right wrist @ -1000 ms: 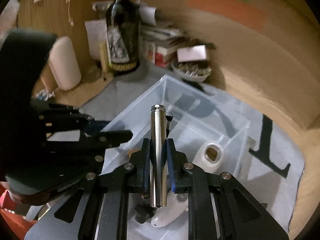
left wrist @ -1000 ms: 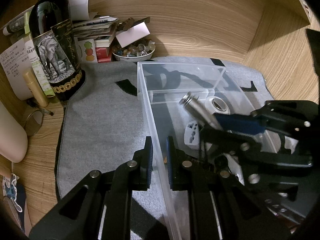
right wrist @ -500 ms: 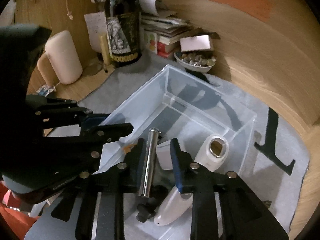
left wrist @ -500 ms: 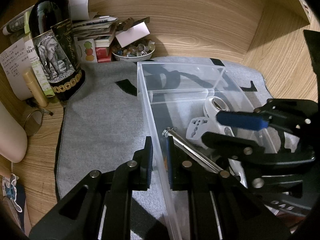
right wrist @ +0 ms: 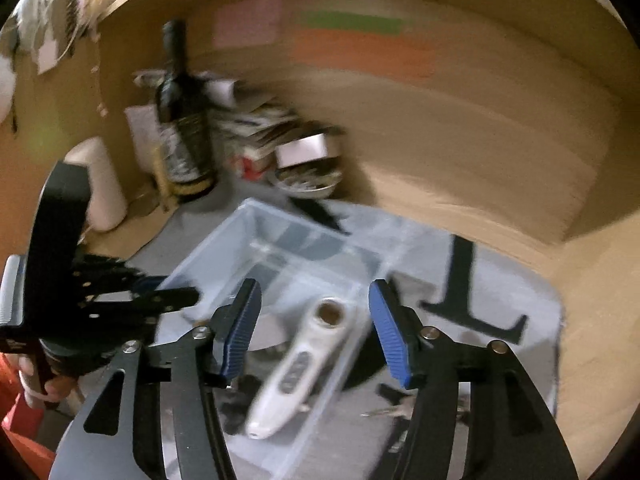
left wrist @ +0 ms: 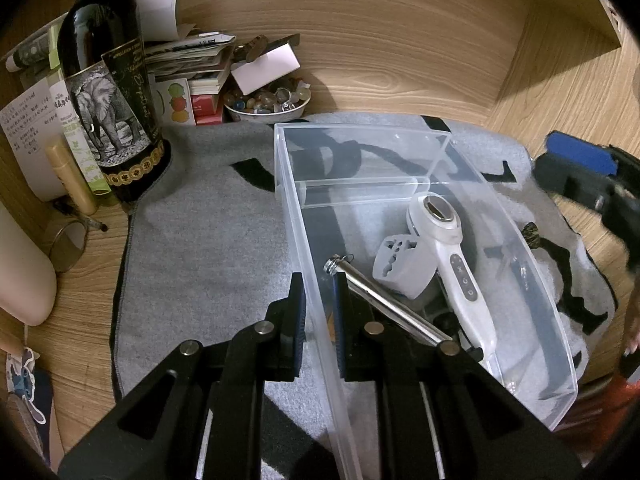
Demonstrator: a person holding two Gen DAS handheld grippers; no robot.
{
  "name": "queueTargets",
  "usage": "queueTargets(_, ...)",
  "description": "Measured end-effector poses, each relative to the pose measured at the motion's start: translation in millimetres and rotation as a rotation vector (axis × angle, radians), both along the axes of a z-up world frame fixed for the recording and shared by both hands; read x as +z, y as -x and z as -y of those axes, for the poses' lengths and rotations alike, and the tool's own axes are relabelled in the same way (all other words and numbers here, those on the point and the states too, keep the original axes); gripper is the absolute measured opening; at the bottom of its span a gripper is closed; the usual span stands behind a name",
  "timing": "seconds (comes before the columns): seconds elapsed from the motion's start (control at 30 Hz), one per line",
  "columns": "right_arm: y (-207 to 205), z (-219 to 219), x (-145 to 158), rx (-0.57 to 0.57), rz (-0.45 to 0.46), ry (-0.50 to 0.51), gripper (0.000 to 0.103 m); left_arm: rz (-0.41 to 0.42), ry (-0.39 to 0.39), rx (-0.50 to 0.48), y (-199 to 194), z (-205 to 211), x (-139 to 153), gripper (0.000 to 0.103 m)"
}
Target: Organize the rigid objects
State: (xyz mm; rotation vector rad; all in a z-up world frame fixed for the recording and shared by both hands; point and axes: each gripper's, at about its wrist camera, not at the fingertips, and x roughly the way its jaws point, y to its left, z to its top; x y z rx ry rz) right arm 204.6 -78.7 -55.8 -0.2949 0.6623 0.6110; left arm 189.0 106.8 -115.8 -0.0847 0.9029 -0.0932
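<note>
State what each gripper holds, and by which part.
Left gripper clamps the clear bin by its side wall. Right gripper, jaws opening, holds nothing.

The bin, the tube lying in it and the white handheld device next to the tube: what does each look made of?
Bin: clear hard plastic, glossy; the grey mat shows through its walls. Tube: probably polished metal, silvery with bright reflections and a threaded end. Handheld device: glossy white plastic, apparently with a metal disc in its head.
</note>
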Motion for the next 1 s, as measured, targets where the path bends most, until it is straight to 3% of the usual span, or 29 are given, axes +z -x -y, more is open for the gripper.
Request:
queueTargets(0.1,-8,23,3,-0.112,0.010,-0.011,0.054,0.000,-0.001,0.000,0,0,0,0.012)
queueTargets(0.3,-25,66,-8,-0.226,-0.029,-0.024,0.054,0.000,0.000,-0.001,0,0,0,0.012)
queueTargets(0.6,-46,99,-65,-0.325,-0.159,0.024,0.054,0.000,-0.003,-0.001,0,-1,0,0.012)
queueTargets(0.8,-54,121,-92,-0.372,-0.237,-0.025,0.054,0.000,-0.004,0.000,1,-1,0,0.012)
queueTargets(0.87,-55,129,-98,-0.379,-0.266,-0.050,0.051,0.000,-0.004,0.000,1,-1,-1,0.012)
queueTargets(0.93,-54,134,-100,-0.375,-0.283,-0.071,0.036,0.000,-0.005,-0.001,1,-1,-1,0.012)
queueTargets(1.0,-53,138,-102,-0.365,-0.303,-0.094,0.032,0.000,-0.004,-0.001,1,-1,-1,0.012)
